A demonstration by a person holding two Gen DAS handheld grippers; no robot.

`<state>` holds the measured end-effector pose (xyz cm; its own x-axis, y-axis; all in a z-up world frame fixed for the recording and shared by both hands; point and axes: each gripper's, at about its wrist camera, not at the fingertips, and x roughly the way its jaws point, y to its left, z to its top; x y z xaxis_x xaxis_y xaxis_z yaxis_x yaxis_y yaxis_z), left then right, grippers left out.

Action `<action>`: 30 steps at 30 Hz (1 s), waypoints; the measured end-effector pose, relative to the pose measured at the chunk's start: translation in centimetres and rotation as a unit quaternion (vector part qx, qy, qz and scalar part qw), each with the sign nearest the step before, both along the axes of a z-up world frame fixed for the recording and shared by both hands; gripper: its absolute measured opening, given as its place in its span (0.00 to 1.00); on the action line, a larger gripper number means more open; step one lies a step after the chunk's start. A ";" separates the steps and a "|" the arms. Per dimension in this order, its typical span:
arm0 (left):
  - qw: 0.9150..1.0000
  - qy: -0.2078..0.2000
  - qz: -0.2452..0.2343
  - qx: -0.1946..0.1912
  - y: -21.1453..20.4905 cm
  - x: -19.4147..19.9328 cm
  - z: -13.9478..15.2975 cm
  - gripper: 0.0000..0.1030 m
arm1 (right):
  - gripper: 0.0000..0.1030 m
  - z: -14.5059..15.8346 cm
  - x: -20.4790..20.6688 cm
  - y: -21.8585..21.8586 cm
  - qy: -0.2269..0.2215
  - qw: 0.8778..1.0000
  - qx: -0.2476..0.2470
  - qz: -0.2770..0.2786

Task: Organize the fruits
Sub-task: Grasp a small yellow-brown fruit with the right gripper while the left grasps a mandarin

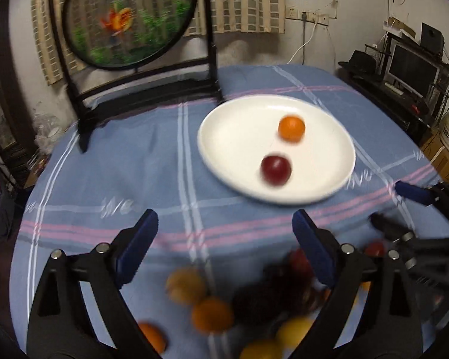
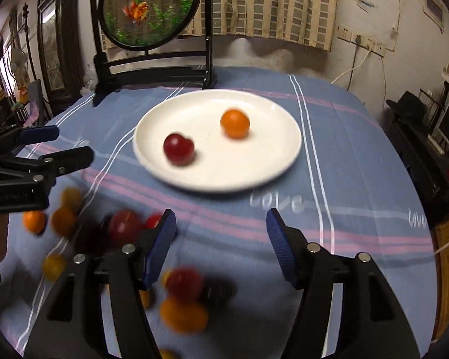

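Note:
A white plate [image 1: 224, 137] [image 2: 254, 161] lies on the blue checked cloth, holding one orange fruit [image 1: 291, 127] [image 2: 235, 123] and one dark red fruit [image 1: 276, 170] [image 2: 178, 149]. Several loose orange, yellow and red fruits [image 1: 212, 314] [image 2: 184, 314] lie blurred on the cloth nearer than the plate. My left gripper [image 1: 224, 218] [image 2: 64, 145] stands wide open above the cloth with nothing between its pads, short of the plate. My right gripper [image 2: 221, 218] [image 1: 395, 206] is open too, also holding nothing, with loose fruit below and to its left.
A black-framed round screen with a goldfish picture [image 1: 128, 18] [image 2: 149, 9] stands on the table behind the plate. To the right, past the table edge, are a monitor on dark shelving [image 1: 413, 68] and cardboard boxes [image 1: 446, 155].

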<state>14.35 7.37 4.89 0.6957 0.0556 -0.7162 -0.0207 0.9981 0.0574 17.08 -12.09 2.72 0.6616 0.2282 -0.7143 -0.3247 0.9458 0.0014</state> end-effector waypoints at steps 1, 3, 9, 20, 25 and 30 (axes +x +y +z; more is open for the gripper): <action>1.000 0.002 0.002 -0.001 0.3 -0.9 -0.2 0.90 | 0.61 -0.1 -0.9 -0.2 0.002 1.000 0.004 0.000; 1.000 0.003 0.005 -0.003 1.0 -3.3 -0.7 0.90 | 0.61 -0.4 -2.9 -0.5 0.007 1.000 0.013 -0.004; 1.000 0.006 0.023 -0.013 3.0 -8.4 -1.7 0.90 | 0.62 -1.3 -7.2 -0.9 0.015 0.999 0.028 -0.016; 0.998 0.034 0.048 -0.001 6.4 -11.8 -4.4 0.90 | 0.62 -3.2 -11.8 -0.9 0.038 0.999 0.027 -0.012; 0.997 0.050 0.054 -0.001 6.9 -10.9 -5.8 0.86 | 0.62 -3.4 -12.4 -0.2 0.038 0.999 0.022 -0.001; 0.996 0.072 0.056 -0.022 7.3 -9.4 -6.9 0.68 | 0.62 -3.8 -12.3 -0.1 0.042 0.999 0.013 0.001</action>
